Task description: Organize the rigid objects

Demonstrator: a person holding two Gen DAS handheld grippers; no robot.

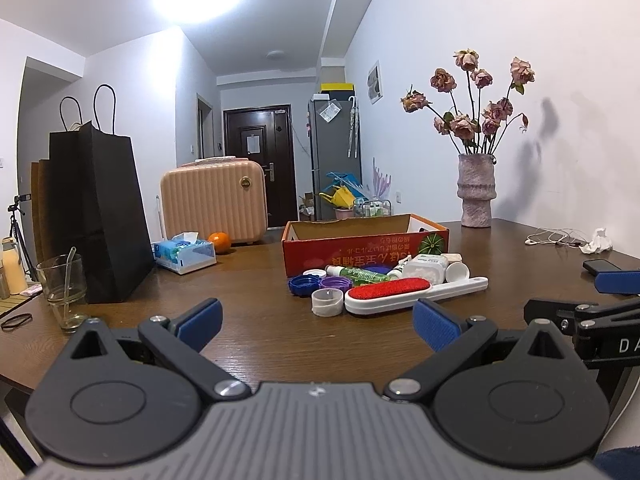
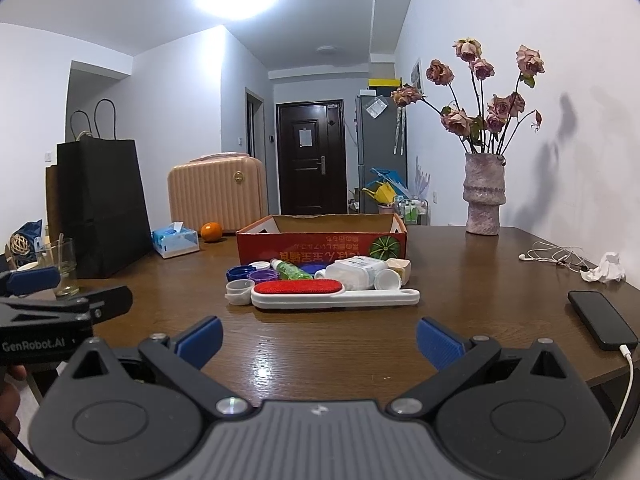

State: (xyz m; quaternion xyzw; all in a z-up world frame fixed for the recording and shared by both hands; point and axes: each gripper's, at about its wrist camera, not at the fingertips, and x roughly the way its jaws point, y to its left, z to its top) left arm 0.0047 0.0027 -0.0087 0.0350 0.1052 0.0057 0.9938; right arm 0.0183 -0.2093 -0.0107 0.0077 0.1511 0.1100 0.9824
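Observation:
A red cardboard box [image 1: 360, 246] [image 2: 312, 242] stands open in the middle of the brown table. In front of it lies a cluster: a white lint brush with a red pad [image 1: 400, 292] [image 2: 320, 292], a green bottle [image 1: 360, 274] [image 2: 290, 270], a white pill bottle [image 1: 428, 266] [image 2: 356, 270], blue and purple caps [image 1: 316, 283] [image 2: 252, 274] and a clear small cup [image 1: 327, 302] [image 2: 239, 291]. My left gripper [image 1: 318, 326] is open and empty, short of the cluster. My right gripper [image 2: 320, 340] is open and empty, also short of it.
A black paper bag [image 1: 100, 216] [image 2: 100, 208], a glass [image 1: 64, 292] [image 2: 64, 266], a tissue box [image 1: 184, 252], an orange [image 1: 219, 241] and a pink case [image 1: 214, 200] stand at the left. A vase of dried roses [image 1: 476, 192] [image 2: 484, 196], earphones [image 2: 552, 256] and a phone [image 2: 600, 324] are at the right.

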